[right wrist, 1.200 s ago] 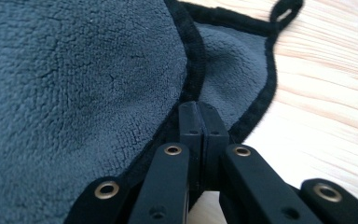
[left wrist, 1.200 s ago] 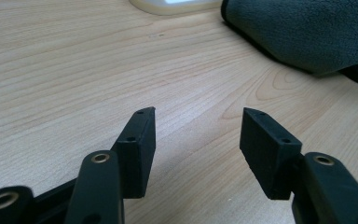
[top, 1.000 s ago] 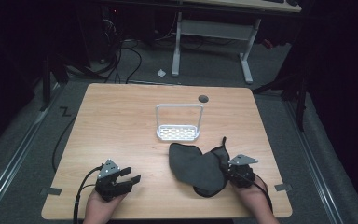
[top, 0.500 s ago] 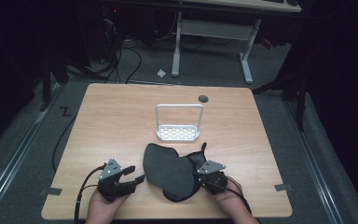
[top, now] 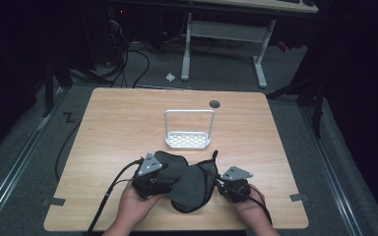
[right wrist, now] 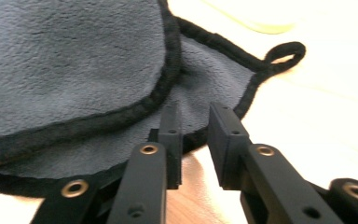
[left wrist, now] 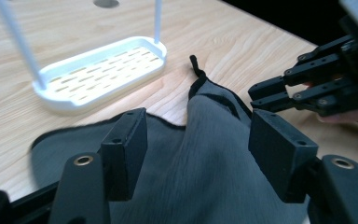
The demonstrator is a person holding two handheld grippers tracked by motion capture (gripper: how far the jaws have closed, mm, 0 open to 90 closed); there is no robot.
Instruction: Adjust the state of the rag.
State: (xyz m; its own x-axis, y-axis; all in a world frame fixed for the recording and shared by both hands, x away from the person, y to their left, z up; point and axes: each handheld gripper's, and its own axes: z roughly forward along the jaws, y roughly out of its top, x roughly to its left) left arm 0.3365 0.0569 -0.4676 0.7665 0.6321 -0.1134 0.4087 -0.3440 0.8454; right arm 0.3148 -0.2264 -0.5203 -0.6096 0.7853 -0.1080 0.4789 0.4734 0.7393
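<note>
A grey cloth (top: 192, 184) with black edging lies folded near the table's front edge, its hanging loop (top: 214, 155) pointing to the back. My left gripper (top: 170, 172) sits over the cloth's left part. In the left gripper view its jaws (left wrist: 198, 135) stand wide apart and have just been opening, with cloth (left wrist: 205, 177) lying below and between them, unpressed. My right gripper (top: 216, 183) is at the cloth's right edge. Its jaws (right wrist: 193, 119) have just been opening to a narrow gap, with the cloth's black edge (right wrist: 74, 60) just beyond the tips and nothing pinched.
A white slotted rack (top: 188, 141) with a tall wire handle stands just behind the cloth, mid-table. A round hole (top: 214, 103) sits in the wooden tabletop (top: 128, 123) farther back. Cables trail from both grippers off the front edge.
The right gripper dragged the cloth leftward, folding it over, then let go and backed off slightly right. The left gripper moved right and up onto the cloth's left side.
</note>
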